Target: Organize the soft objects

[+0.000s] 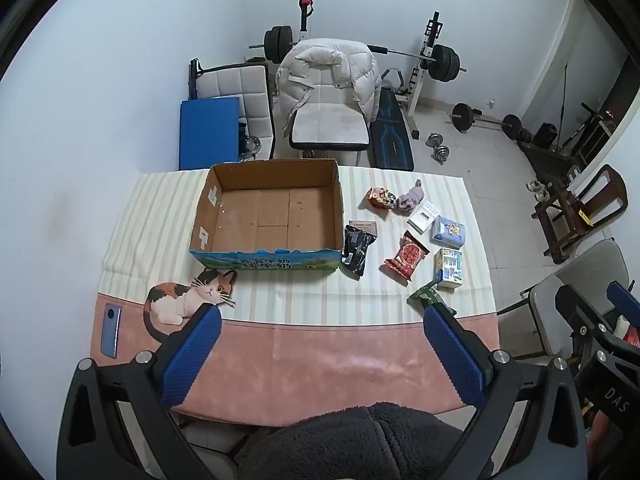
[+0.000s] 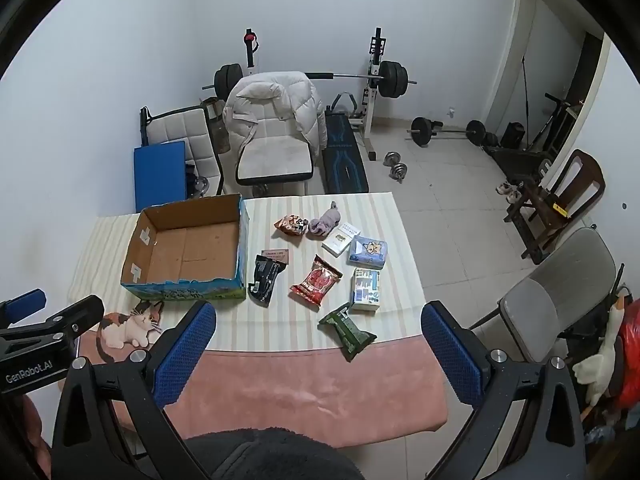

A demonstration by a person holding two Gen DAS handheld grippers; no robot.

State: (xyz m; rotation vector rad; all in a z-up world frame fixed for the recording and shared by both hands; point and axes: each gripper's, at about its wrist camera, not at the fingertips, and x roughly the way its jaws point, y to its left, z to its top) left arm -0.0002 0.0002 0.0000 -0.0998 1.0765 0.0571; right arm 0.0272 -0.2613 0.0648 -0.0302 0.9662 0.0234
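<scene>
Cardboard box [image 1: 268,216] sits empty toward the worktop's far left corner, soft packets scattered along the right edge. Both our left claw [image 1: 320,312] and right claw [image 2: 318,310] hover wide and empty over the near edge. We judge the green pouch [image 2: 347,330] nearest: pinch its middle gently, then lift clear of the box wall

My left wrist camera looks forward and down along my fingers [image 1: 200,344] from the near edge of the counter [image 1: 320,360], well back. My right camera, just beside it, shares the cardboard box [image 2: 188,240] and packets.
</scene>
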